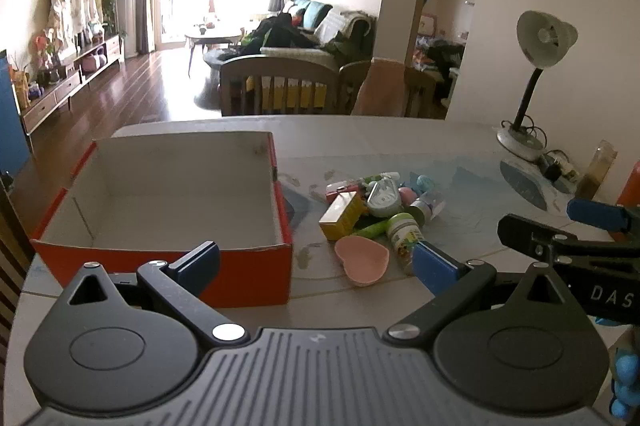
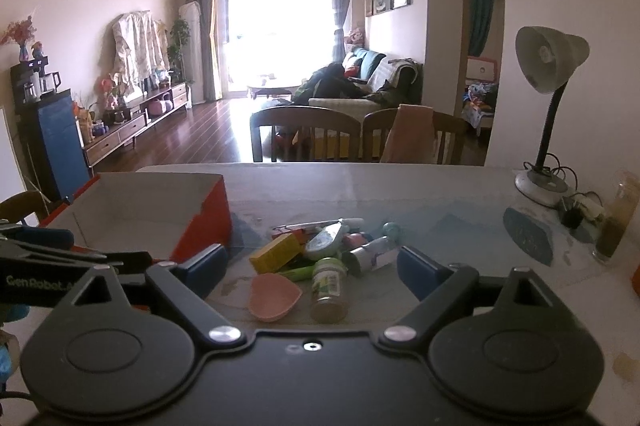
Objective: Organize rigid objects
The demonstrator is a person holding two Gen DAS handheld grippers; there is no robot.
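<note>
On the left of the counter (image 1: pixel 360 133) an open red box (image 1: pixel 168 197) is set, its inside bare, so it can be judged the place meant for the loose things. Over its near corner the left tongs (image 1: pixel 316 258) are held wide apart with nothing between them, as if kept ready rather than committed. Just right of the box the small rigid objects are heaped: a yellow carton (image 2: pixel 276 254), a pink heart dish (image 2: pixel 274 296) and a green-capped jar (image 2: pixel 330 286) nearest. The right tongs (image 2: pixel 312 266) are aimed at that heap, spread apart and empty. A desk lamp (image 2: pixel 548 97) is stood far right.
</note>
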